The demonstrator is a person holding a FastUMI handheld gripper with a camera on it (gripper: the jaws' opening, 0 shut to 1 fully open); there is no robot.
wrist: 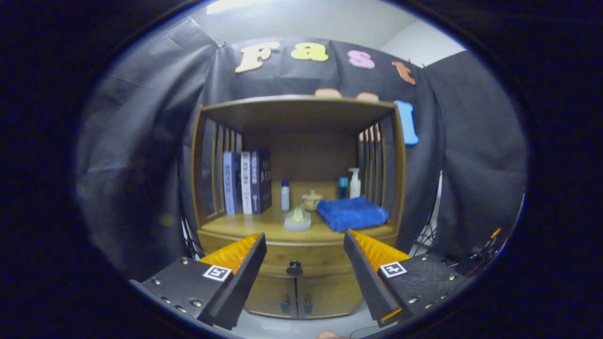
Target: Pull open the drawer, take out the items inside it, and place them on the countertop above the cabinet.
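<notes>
Drawer (294, 263): wooden, shut flush in cabinet (297, 292) front, round dark knob (294, 269) centred. Countertop (264, 223) directly above, wooden.

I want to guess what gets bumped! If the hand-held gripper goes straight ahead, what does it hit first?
Probably the dark knob on the shut drawer. The hand-held gripper is open, and the knob sits between its fingers, some way ahead. Depth is hard to judge.

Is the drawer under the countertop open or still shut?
Shut. The drawer front sits flush with the cabinet, and its knob is untouched. The tongs are open, with the knob seen between the fingers, beyond them.
</notes>
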